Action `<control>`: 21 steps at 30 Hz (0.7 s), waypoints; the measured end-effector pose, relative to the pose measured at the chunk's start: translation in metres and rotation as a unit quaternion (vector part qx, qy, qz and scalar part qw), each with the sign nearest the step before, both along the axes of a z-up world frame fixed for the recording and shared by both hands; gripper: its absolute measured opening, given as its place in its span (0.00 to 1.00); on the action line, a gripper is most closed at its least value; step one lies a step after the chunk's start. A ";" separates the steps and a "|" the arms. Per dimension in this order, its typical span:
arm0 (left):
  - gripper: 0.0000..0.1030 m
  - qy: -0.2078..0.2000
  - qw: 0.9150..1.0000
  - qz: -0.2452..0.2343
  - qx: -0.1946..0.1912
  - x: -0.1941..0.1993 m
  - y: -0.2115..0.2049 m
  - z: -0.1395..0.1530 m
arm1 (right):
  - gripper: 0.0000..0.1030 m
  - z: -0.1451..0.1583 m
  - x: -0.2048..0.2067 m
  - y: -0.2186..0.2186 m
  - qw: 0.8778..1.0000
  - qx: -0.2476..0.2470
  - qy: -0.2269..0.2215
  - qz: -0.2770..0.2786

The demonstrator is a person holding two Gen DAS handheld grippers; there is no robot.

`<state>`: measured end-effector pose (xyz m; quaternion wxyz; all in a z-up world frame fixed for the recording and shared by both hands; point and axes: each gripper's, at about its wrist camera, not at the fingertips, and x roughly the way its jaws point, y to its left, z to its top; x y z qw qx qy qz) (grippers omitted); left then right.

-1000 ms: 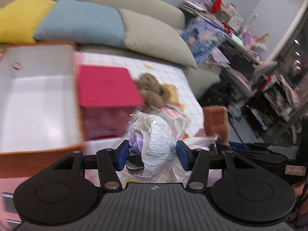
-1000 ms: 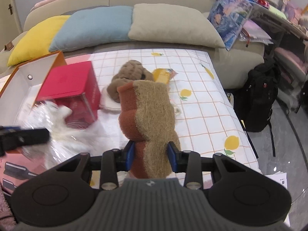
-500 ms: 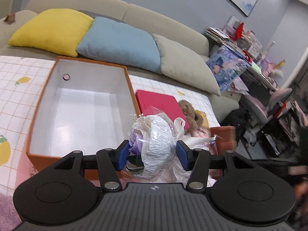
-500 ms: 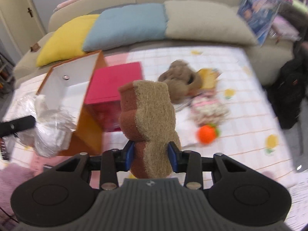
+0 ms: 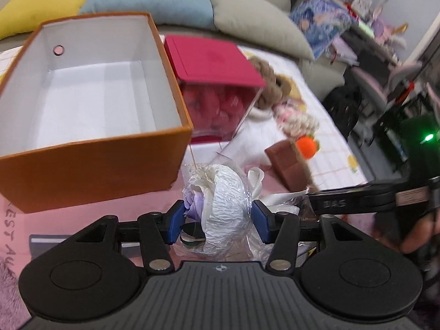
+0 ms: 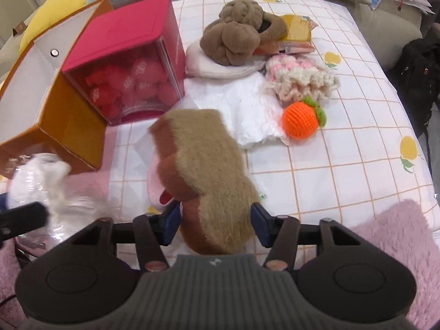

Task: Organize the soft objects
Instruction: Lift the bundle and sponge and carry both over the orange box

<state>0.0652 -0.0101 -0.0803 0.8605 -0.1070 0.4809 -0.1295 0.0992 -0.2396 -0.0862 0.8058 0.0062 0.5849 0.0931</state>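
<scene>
My left claw is clenched on 1 wrapped bundle of crinkled white paper and clear film with a pale purple flower tucked in its left side, both blue pads pressing its flanks; it hangs just in front of the near orange wall of the 1 open orange box, whose white inside shows nothing in it. Just right of that box stands 1 pink box with a clear front, packed with red stuffed pieces I cannot count. My right claw is spread wider, and the 1 brown-and-tan plush pad sits between its pads, leaning up and to the left; I cannot tell whether both pads truly grip it. Beyond it on the checked bed sheet lie 1 brown plush toy on a white cushion, 1 yellow packet, 1 pink-and-cream knitted piece and 1 orange crocheted fruit beside a white crumpled cloth.
</scene>
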 end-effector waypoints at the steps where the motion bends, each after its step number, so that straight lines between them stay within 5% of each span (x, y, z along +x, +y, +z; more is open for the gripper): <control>1: 0.58 0.005 1.000 -0.004 0.004 0.002 -0.003 -0.003 | 0.61 -0.001 0.001 -0.004 1.000 0.008 0.004 -0.004; 8: 0.58 0.000 0.998 -0.039 0.045 0.008 -0.029 -0.016 | 0.64 0.007 0.006 -0.031 0.997 0.062 0.012 -0.039; 21: 0.58 -0.004 0.995 -0.057 0.083 0.031 -0.061 -0.023 | 0.61 0.014 0.007 -0.026 0.992 0.003 -0.030 0.121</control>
